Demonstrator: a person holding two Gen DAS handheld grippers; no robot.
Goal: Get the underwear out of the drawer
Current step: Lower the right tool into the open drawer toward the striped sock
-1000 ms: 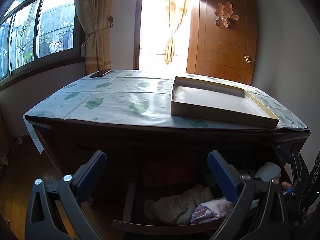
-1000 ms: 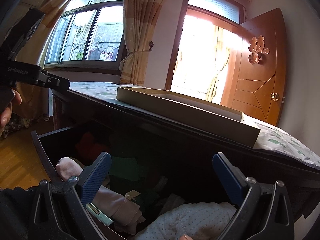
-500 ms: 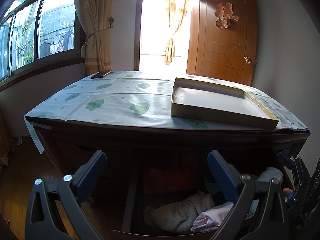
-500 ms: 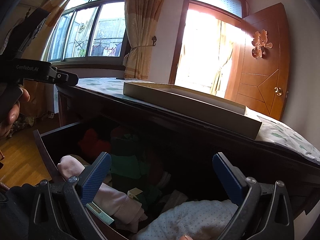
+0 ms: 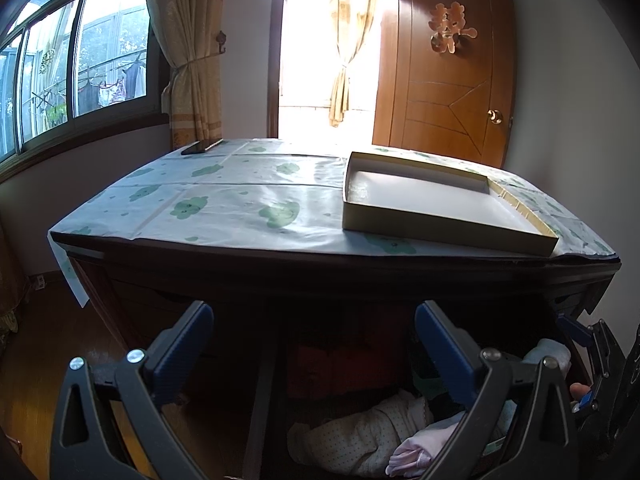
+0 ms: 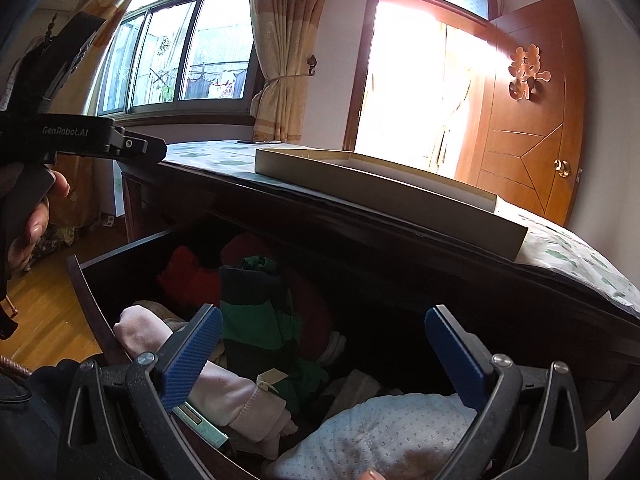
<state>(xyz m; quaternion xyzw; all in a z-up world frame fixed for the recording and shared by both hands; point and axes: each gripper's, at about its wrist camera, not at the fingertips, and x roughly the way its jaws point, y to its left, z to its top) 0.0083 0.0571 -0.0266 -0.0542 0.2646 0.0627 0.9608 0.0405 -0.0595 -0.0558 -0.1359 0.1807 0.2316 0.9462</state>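
Fingers of both grippers spread, empty — left gripper has risen slightly; right gripper now nearer the open drawer. Underwear still inside — pick not begun.

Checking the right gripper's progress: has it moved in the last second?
Yes. The right gripper went forward and down: the drawer contents now show more.
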